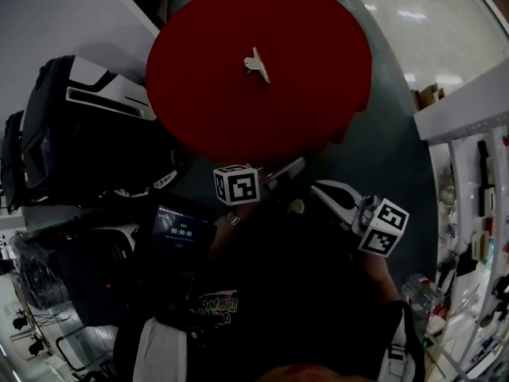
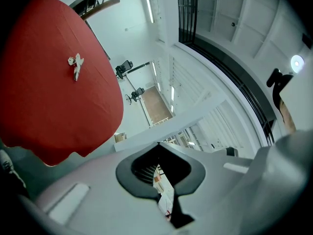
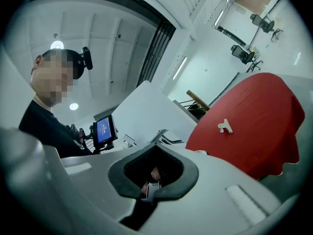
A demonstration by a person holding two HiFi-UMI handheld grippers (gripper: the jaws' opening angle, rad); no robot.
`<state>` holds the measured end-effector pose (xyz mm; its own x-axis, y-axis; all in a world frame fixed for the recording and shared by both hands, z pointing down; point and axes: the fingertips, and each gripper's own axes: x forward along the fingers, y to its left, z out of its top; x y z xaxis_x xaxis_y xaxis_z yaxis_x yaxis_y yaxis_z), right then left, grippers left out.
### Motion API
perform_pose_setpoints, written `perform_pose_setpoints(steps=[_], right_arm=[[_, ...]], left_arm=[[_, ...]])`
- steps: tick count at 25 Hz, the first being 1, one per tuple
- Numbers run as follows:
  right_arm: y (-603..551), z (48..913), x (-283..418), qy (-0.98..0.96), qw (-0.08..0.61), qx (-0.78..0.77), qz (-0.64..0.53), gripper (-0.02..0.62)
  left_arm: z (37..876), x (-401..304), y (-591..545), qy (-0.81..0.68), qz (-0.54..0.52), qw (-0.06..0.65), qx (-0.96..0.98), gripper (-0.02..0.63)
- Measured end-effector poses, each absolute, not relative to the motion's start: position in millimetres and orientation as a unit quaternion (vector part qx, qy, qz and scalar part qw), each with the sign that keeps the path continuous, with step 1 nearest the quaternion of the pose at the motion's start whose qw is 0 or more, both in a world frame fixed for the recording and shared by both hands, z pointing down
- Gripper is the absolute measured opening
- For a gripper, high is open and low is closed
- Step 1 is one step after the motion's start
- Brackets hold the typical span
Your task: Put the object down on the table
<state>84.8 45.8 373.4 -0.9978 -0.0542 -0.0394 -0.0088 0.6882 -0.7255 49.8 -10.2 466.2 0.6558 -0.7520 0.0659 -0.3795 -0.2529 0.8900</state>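
Small pale clip (image 1: 256, 64), metal I think, lies mid red table (image 1: 199, 110). Left gripper (image 2: 157, 144) and right gripper (image 3: 155, 146) hang nearside, both pinched closed on nothing.

Free room all over red table (image 1: 215, 102) around small clip (image 1: 256, 64); black cases (image 1: 79, 142) crowd left edge.

a pale clip (image 1: 256, 64) lies on the round red table (image 1: 318, 22).
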Motion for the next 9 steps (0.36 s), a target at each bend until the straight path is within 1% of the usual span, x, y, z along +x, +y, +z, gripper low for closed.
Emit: perform_pose_setpoints(steps=[9], right_arm=[[42.5,371.4,77.5,0.92,0.023,-0.009,-0.39,0.003]], left_arm=[[462.4,43.0,-14.3,-0.375,-0.192,0.482,0.768,0.017]])
